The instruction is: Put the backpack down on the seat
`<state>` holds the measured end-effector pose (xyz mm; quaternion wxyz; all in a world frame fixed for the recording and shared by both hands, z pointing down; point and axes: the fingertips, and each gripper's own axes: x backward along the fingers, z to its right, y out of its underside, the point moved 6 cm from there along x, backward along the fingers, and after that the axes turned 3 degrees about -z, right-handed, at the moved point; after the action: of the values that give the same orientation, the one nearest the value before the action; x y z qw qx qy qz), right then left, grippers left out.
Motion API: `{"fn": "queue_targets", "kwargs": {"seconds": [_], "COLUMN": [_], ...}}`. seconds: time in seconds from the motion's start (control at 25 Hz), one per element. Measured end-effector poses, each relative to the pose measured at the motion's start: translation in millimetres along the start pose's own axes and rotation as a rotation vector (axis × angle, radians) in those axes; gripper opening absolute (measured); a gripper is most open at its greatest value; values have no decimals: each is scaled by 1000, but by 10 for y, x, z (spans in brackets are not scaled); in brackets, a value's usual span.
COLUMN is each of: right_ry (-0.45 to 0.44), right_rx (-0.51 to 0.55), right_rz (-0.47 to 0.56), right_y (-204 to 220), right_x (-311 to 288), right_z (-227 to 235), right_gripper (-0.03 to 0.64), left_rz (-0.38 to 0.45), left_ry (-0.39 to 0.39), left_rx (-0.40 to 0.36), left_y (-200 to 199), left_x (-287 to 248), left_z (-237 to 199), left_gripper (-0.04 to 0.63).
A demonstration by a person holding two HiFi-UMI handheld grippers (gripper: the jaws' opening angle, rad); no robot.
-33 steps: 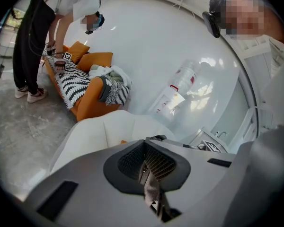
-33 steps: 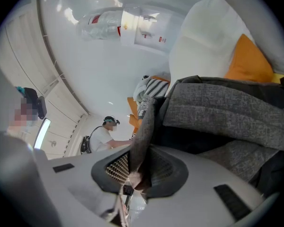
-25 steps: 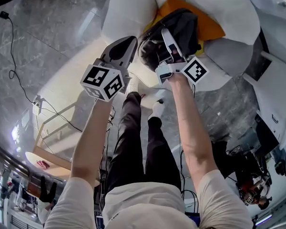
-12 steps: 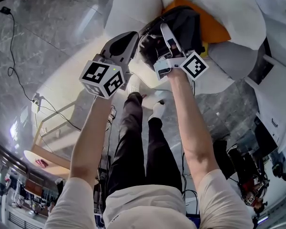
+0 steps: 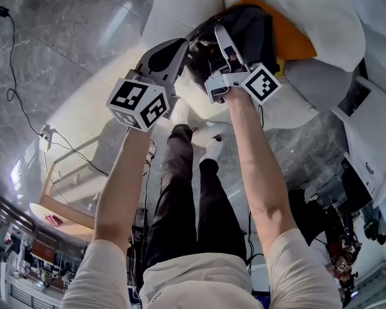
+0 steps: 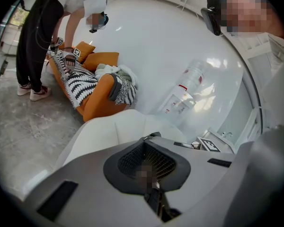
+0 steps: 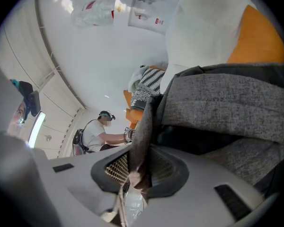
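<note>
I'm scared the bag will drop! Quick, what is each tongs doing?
Left tongs: closed; a dark scrap shows at the tip, cannot tell what.
Right tongs: closed on a strap of the backpack.

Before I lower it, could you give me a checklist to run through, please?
1. Right gripper hold: jaws shut on a strap of the backpack. Ok.
2. Left gripper hold: jaws together on a thin dark strip, apparently the backpack's. Ok.
3. Backpack above the white seat: ok.
4. Backpack's base touching the seat: cannot tell.
5. Landing spot: orange cushion lies under or behind the backpack; cannot tell.
</note>
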<state>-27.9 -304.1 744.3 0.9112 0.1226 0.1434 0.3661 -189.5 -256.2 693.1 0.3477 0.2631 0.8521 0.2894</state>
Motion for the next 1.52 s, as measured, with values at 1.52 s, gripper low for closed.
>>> {"fn": "queue_targets", "kwargs": {"seconds": [1.52], "right_ry": [6], "right_rx": [88], "right_rz": [-14], "right_y": [190], "right_x": [-660], "right_z": [440], "right_gripper": [81], "left_rz": [32], "left_ry": [-14], "left_rx": [-2], "left_y": [263], "left_x": [-170], "left_z": [-604], "left_gripper": [17]}}
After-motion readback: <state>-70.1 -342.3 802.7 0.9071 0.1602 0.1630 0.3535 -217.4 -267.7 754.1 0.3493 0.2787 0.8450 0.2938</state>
